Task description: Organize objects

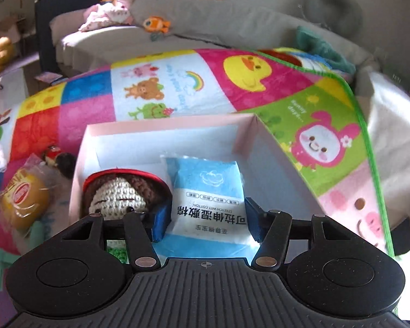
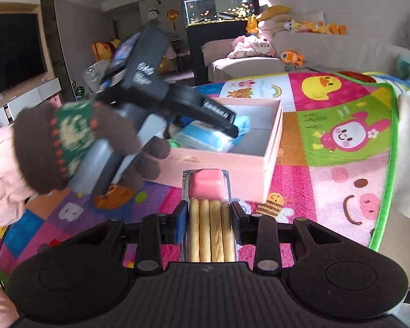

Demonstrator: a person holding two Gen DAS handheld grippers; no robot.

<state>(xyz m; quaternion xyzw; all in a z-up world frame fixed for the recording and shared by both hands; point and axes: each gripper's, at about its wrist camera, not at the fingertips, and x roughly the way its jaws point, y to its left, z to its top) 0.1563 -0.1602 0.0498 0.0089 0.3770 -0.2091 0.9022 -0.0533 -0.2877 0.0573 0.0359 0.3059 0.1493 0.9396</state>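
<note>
A pink open box [image 1: 175,128] sits on a colourful play mat [image 1: 259,82]. In the left wrist view my left gripper [image 1: 205,218] reaches into the box, its blue pads on either side of a light blue cotton pad packet [image 1: 209,191]. A crocheted doll [image 1: 117,194] lies in the box to the packet's left. In the right wrist view my right gripper [image 2: 208,222] is shut on a snack pack of biscuit sticks with pink dip [image 2: 208,218], just in front of the box [image 2: 224,166]. The left gripper [image 2: 227,125] and the packet [image 2: 205,138] show over the box.
A wrapped bun [image 1: 23,199] and small toys lie on the mat left of the box. A sofa [image 1: 177,43] with plush toys stands behind. A gloved hand [image 2: 76,142] holds the left gripper. A fish tank [image 2: 221,11] and a TV [image 2: 13,54] stand further off.
</note>
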